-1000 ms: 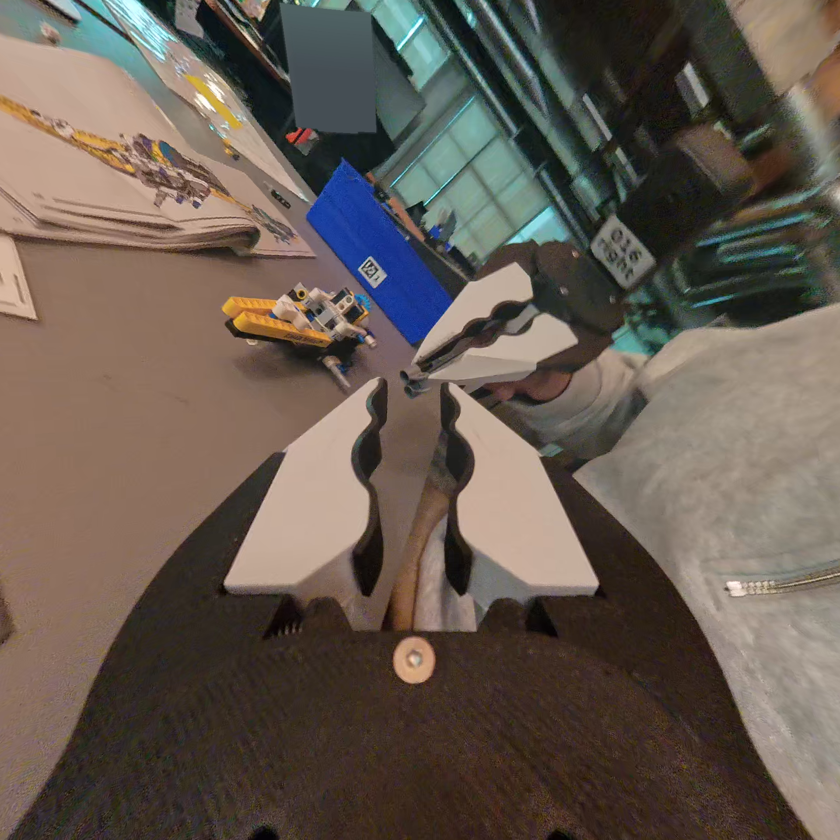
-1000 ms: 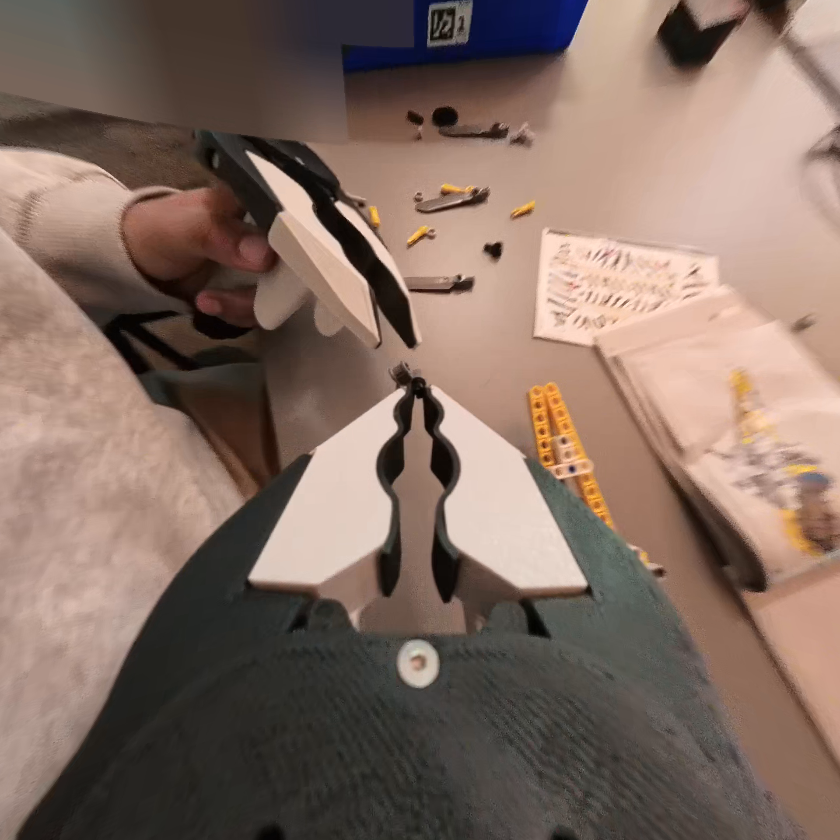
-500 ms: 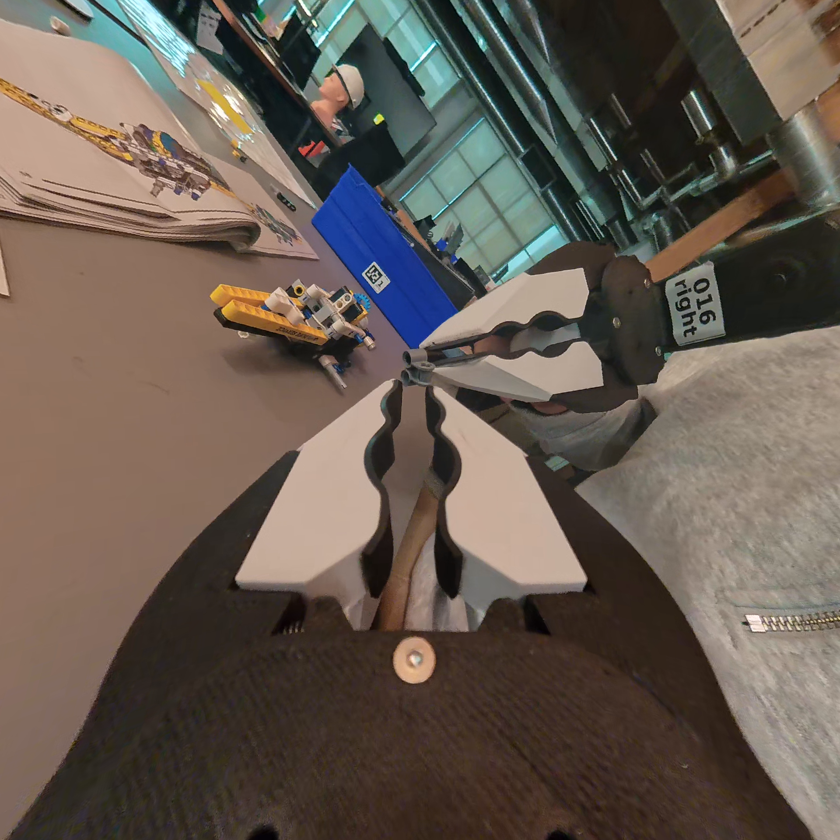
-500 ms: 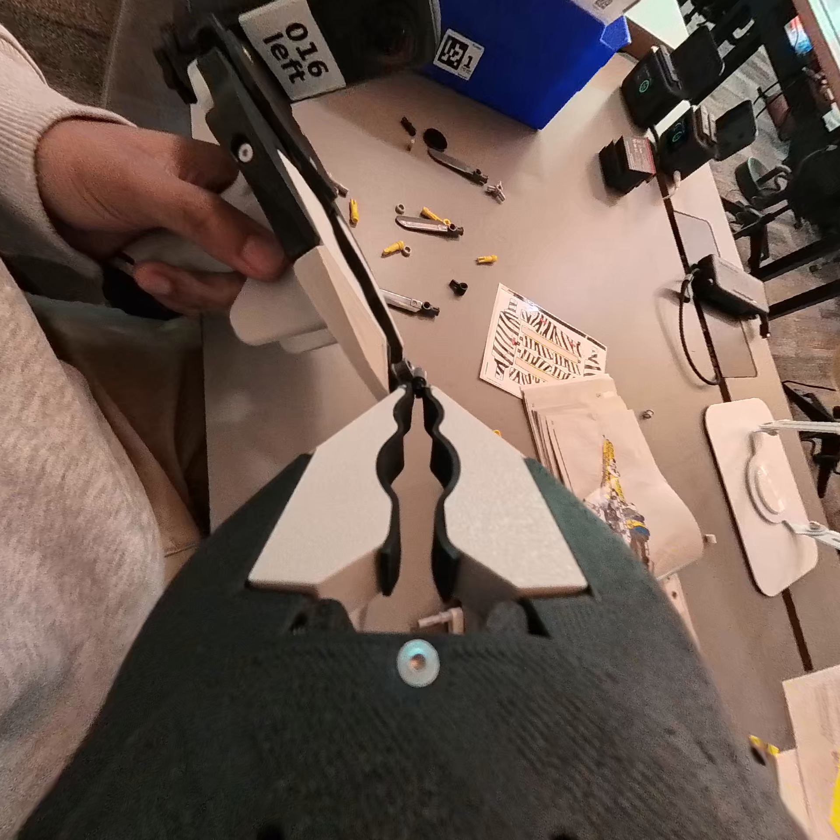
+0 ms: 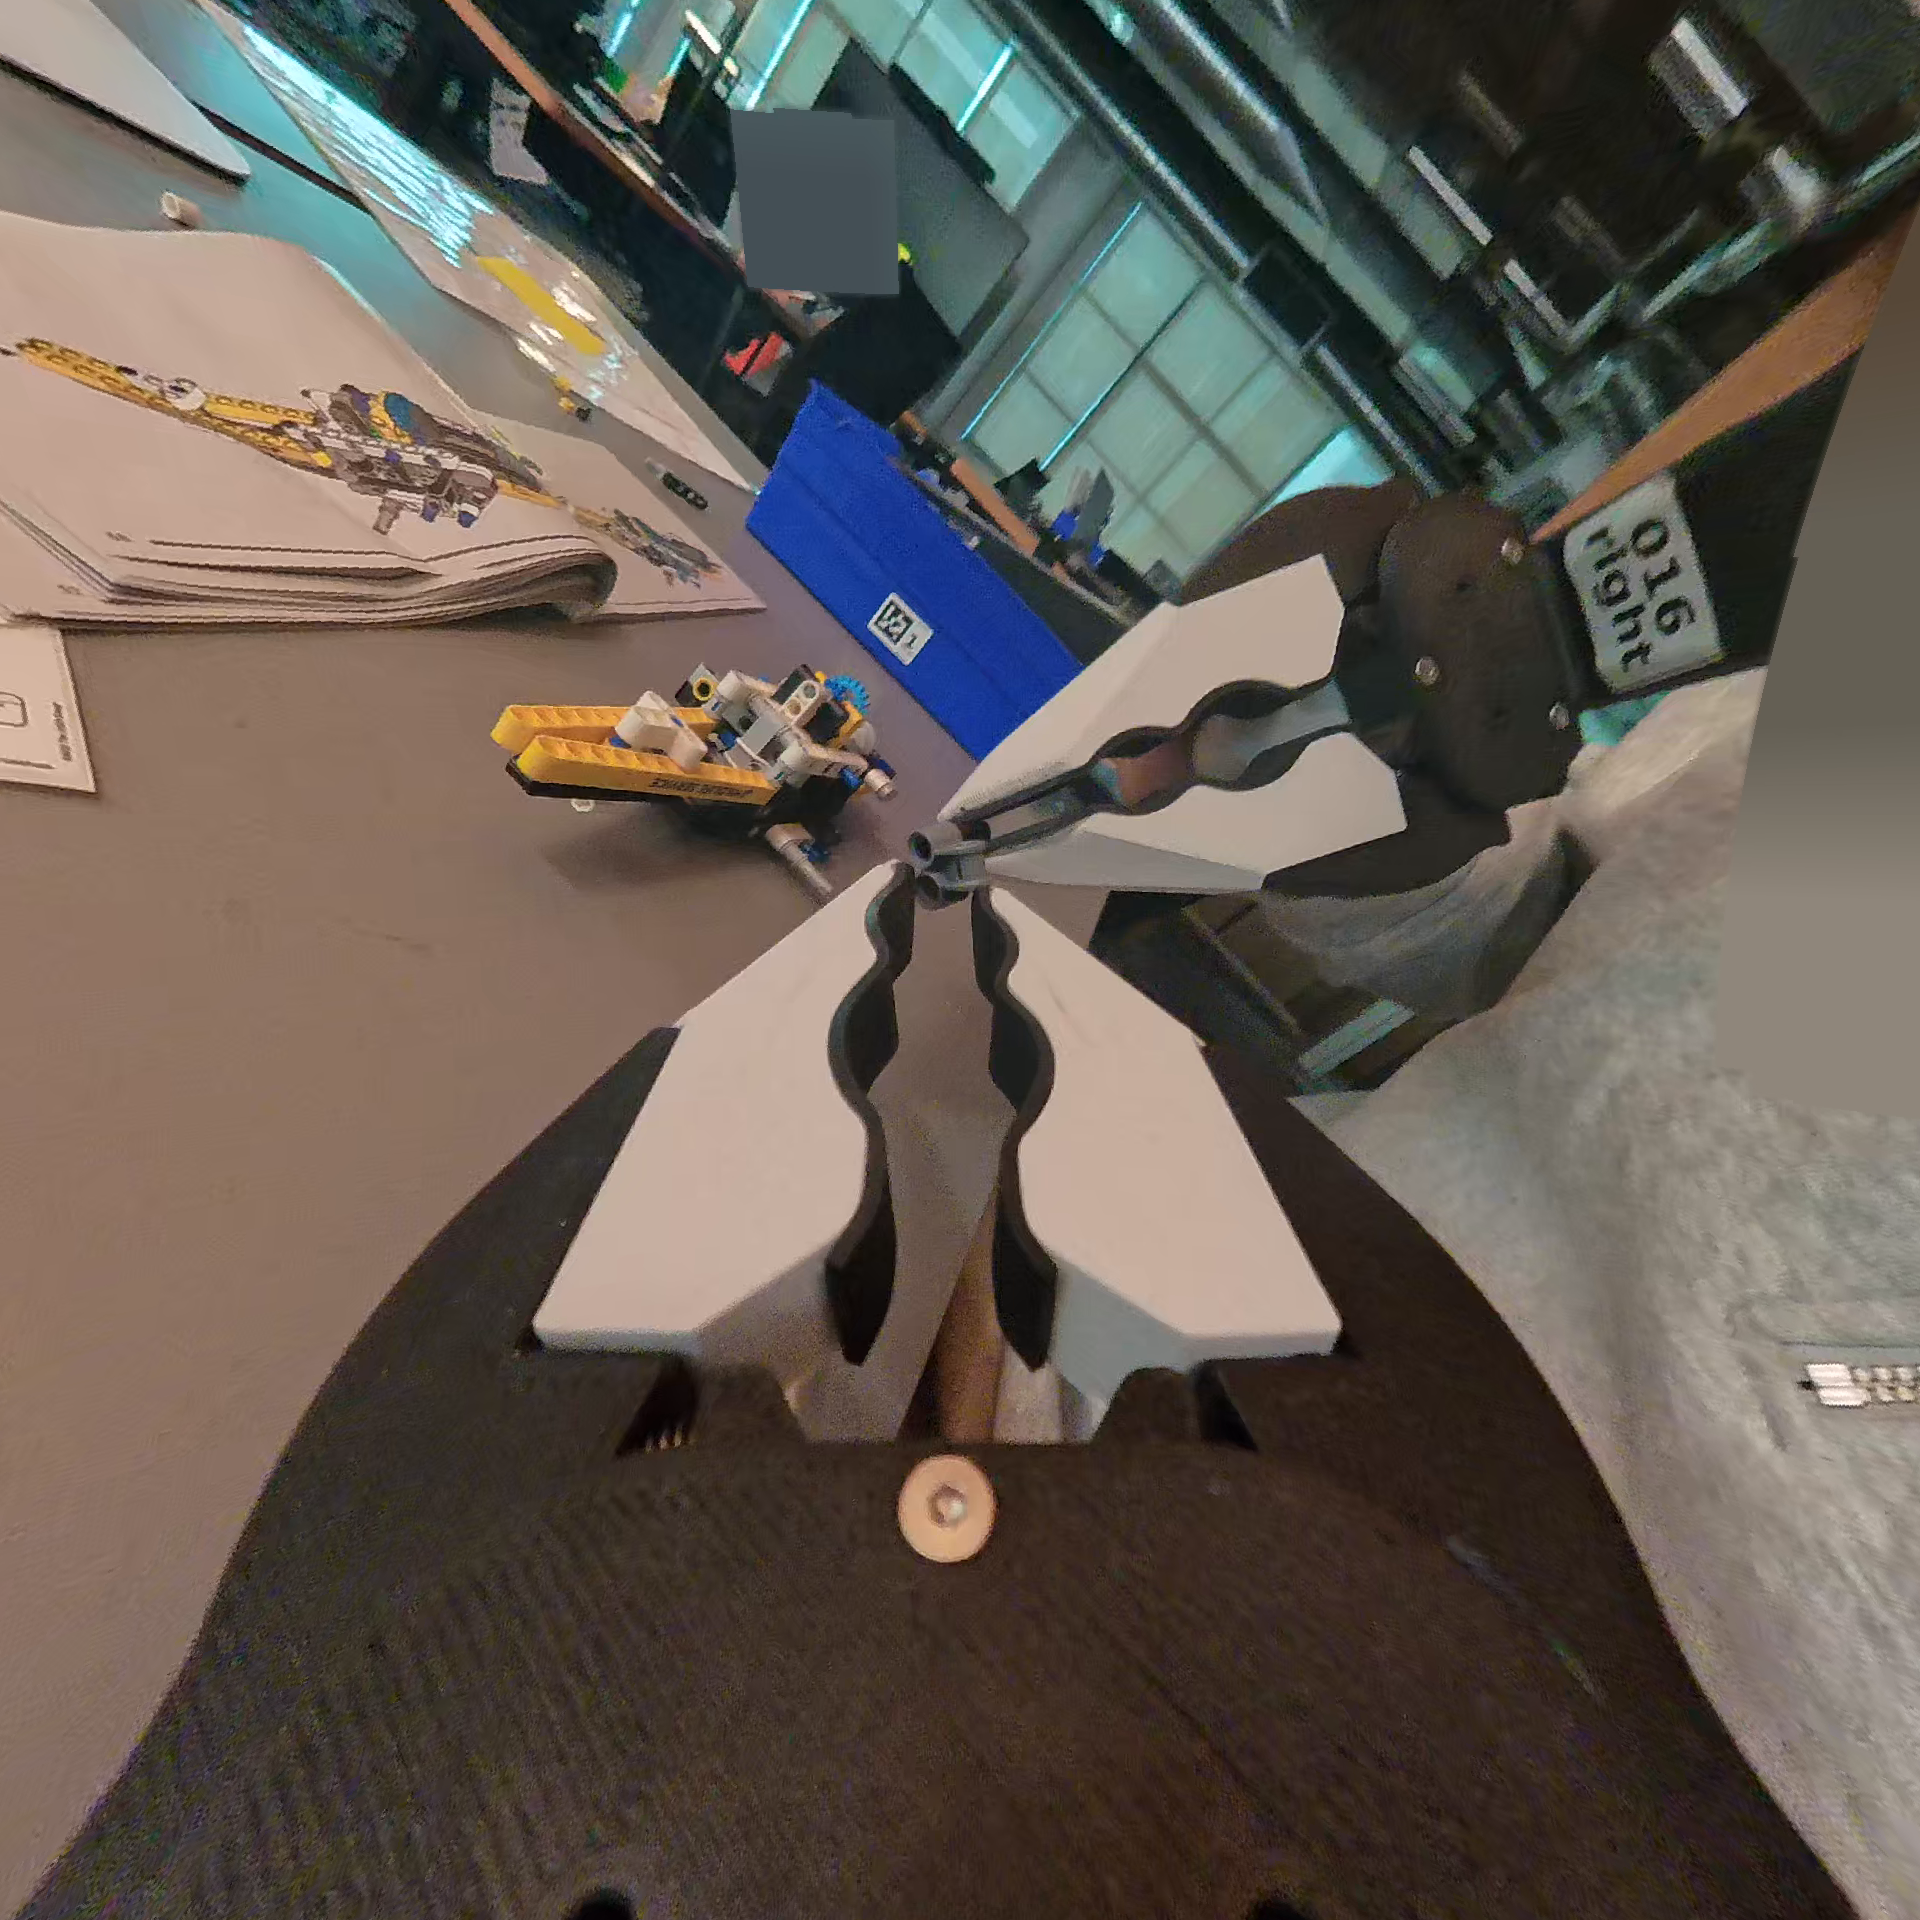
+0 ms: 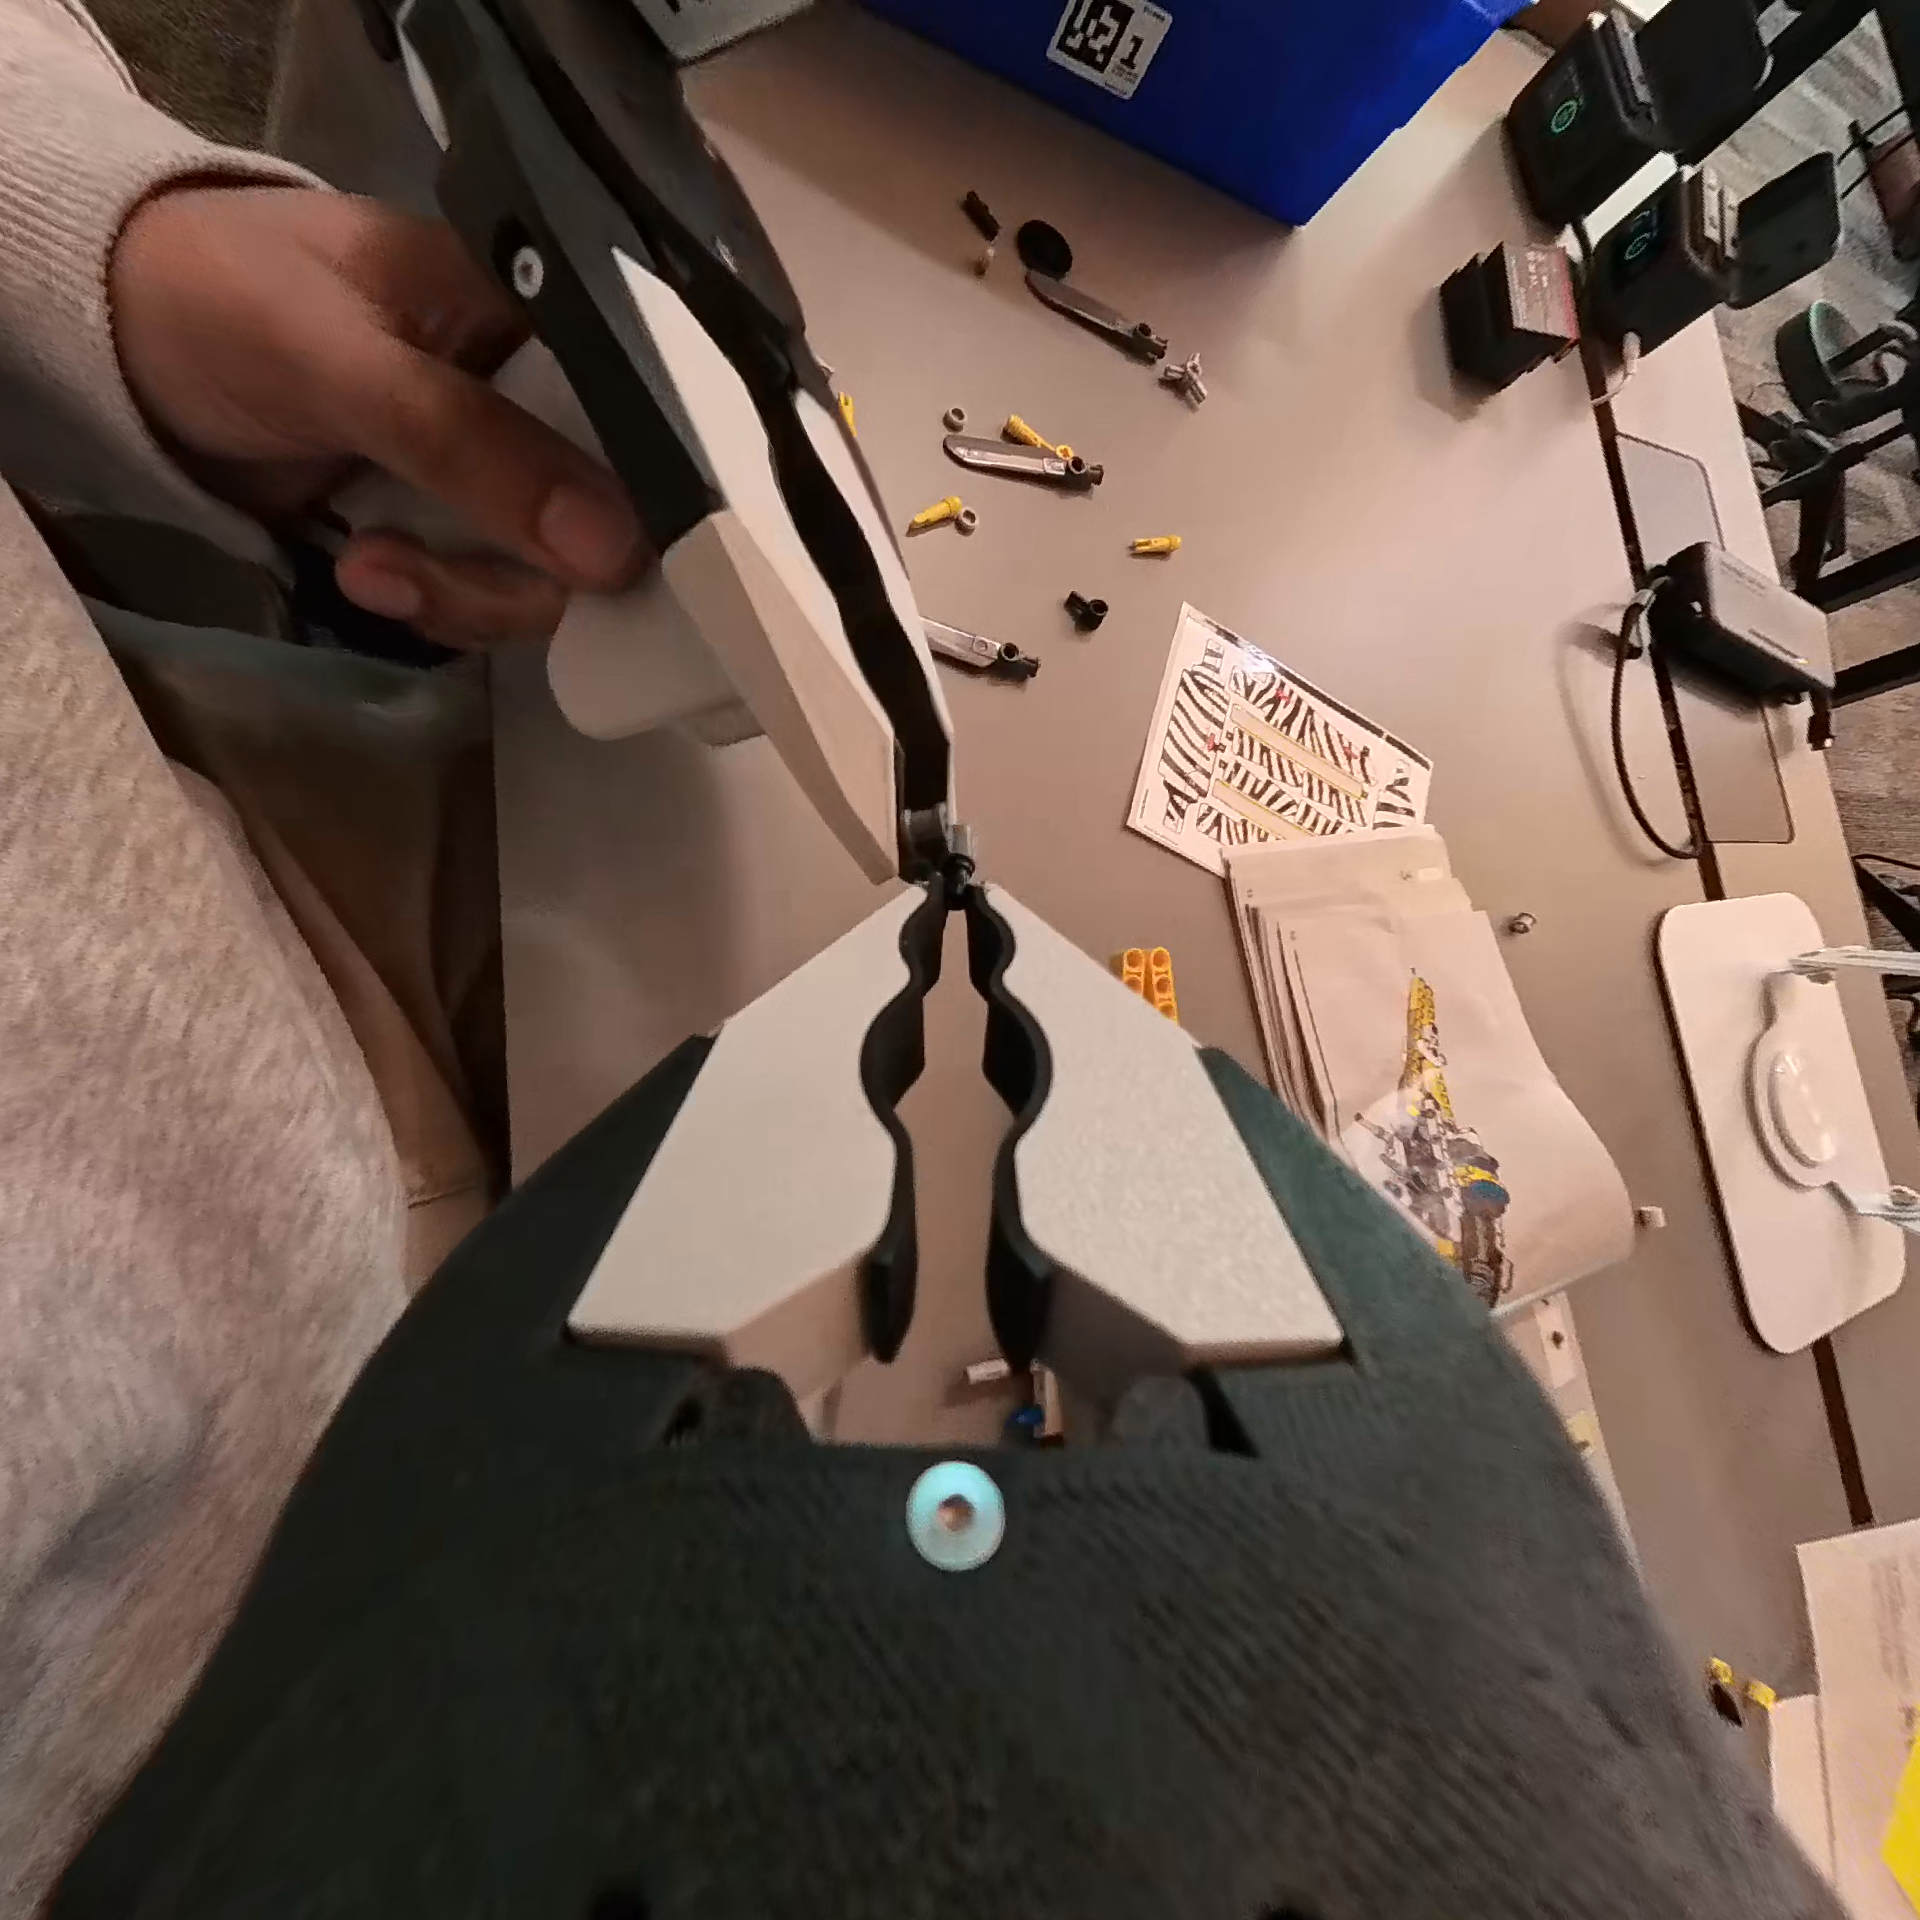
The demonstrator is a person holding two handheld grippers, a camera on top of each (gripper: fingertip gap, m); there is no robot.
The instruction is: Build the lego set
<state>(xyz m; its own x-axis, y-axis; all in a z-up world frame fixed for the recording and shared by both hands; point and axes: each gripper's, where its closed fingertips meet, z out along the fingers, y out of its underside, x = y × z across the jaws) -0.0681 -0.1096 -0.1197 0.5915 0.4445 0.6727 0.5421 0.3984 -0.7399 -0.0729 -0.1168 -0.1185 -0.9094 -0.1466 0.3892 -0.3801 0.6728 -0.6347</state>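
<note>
A small grey connector piece point(image 5: 935, 868) hangs in the air between both grippers. My right gripper point(image 6: 953, 888) is shut on it; in the left wrist view this gripper point(image 5: 961, 842) comes in from the right. My left gripper point(image 5: 937, 885) has its jaws narrow around the piece's other end, tips touching it; in the right wrist view it point(image 6: 925, 821) comes in from the upper left, held by a hand point(image 6: 343, 416). The partly built yellow, white and black model point(image 5: 707, 748) lies on the table beyond the tips.
An open instruction booklet point(image 5: 312, 499) lies left of the model. A blue bin point(image 5: 904, 582) stands behind it. Loose pins and grey parts point(image 6: 1018, 457) and a striped sticker sheet point(image 6: 1278, 769) lie on the grey table. Black devices point(image 6: 1621, 125) stand at the far edge. A grey sleeve point(image 6: 156, 1039) is close on the left. The grippers are tip to tip, or close to it.
My left gripper narrowed its jaws and came up to the right gripper's tips. The grey piece, clear of the left tips a second ago, now sits between them.
</note>
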